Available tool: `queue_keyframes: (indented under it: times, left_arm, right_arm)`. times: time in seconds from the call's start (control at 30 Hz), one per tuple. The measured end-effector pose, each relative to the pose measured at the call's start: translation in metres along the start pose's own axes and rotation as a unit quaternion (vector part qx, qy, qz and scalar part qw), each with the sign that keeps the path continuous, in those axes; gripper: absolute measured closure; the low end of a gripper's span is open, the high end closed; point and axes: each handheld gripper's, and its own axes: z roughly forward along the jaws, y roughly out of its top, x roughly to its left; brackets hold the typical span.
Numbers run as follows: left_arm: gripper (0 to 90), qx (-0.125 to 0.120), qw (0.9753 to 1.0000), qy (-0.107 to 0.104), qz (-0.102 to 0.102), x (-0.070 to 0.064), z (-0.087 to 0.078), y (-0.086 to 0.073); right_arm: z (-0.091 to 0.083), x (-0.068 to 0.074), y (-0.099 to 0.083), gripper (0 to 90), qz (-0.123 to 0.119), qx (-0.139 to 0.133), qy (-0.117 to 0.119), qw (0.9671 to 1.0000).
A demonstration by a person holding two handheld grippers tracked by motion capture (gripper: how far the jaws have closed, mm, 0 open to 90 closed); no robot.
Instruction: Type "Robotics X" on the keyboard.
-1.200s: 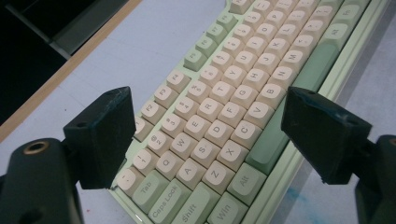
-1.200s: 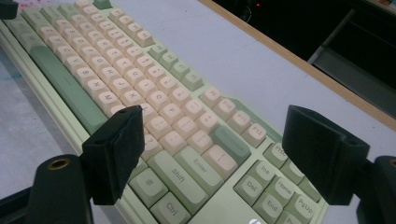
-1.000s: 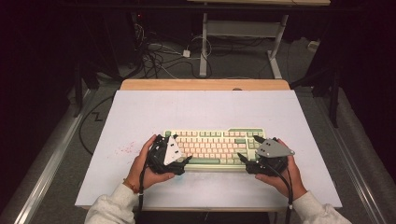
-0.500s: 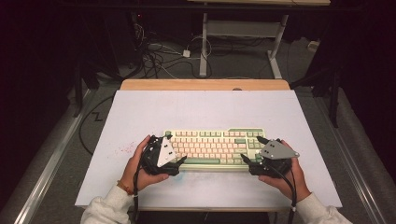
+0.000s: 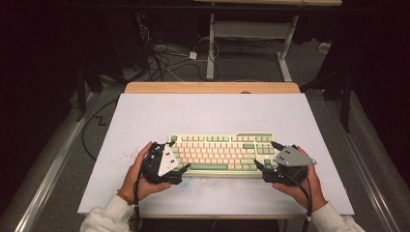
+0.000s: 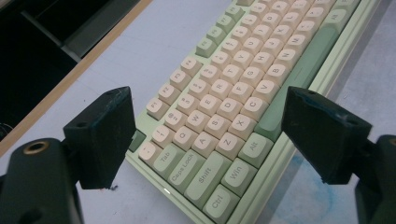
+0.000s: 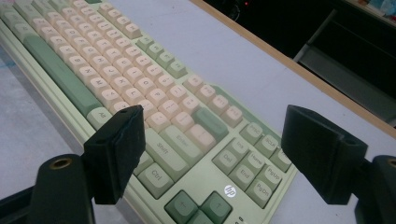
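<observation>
The keyboard [image 5: 220, 154] lies flat on the desk [image 5: 208, 111], near its front edge and about midway between the side edges. The left tool [image 5: 180, 155] gapes wide around the keyboard's left end, its jaws clear of the case. The right tool [image 5: 265, 155] gapes wide around the right end, gripping nothing.

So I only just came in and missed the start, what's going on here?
A person sits at a table with a tool in each hand, one at each end of a green and cream keyboard. The left tool is open, its jaws standing either side of the keyboard's left end. The right tool is open too, around the right end. Neither has closed on the keyboard, which lies flat on the table.
</observation>
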Motion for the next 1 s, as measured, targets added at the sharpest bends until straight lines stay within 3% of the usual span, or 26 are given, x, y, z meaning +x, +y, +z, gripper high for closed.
queue_keyframes:
  times: [1.0]
  left_arm:
    - [16.6, 0.001, 0.9998, 0.017, -0.005, 0.002, -0.022, -0.021]
  right_arm:
    - [-0.017, 0.002, -0.011, 21.5, -0.01, 0.003, -0.015, 0.9998]
